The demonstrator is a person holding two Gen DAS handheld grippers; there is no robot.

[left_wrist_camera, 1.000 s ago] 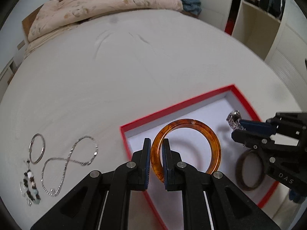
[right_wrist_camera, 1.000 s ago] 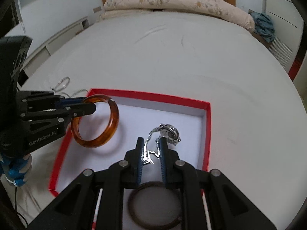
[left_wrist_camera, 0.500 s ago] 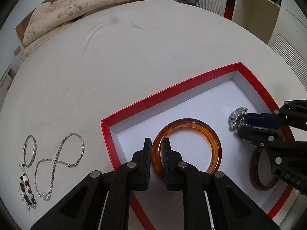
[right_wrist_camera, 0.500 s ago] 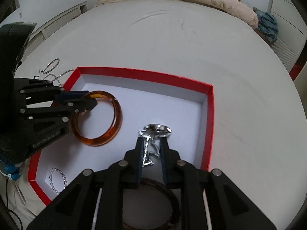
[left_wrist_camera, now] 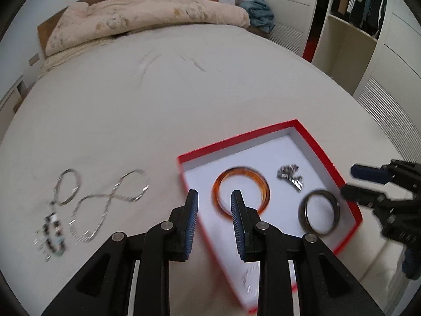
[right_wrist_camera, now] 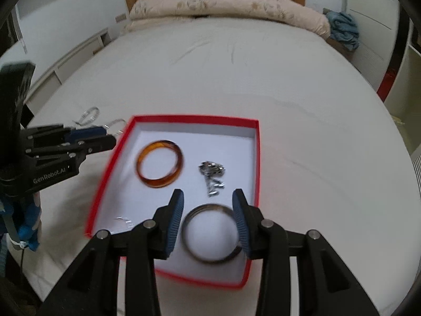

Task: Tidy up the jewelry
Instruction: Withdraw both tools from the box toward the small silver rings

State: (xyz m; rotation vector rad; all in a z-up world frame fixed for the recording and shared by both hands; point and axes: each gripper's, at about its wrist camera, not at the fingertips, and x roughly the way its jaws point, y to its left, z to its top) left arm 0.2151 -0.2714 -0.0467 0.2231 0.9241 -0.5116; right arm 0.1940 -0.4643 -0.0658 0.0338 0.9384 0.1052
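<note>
four pieces were seen laid in the red box (right_wrist_camera: 256,155) — amber bangle (right_wrist_camera: 159,163), silver watch (right_wrist_camera: 211,173), dark bangle (right_wrist_camera: 212,234), small chain (right_wrist_camera: 123,221). left gripper (left_wrist_camera: 213,220) and right gripper (right_wrist_camera: 208,217) were opening, nothing held — a chain necklace (left_wrist_camera: 110,200), hoop (left_wrist_camera: 67,187) and beaded piece (left_wrist_camera: 52,233) were left on the bed (left_wrist_camera: 184,92).

Both grippers' fingers (left_wrist_camera: 191,210) opening, empty.

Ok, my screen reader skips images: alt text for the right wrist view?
Opening right tongs, holding nothing, hover over a red box on a bed, holding an amber bangle, silver watch and dark bangle; left tongs beside it.
</note>
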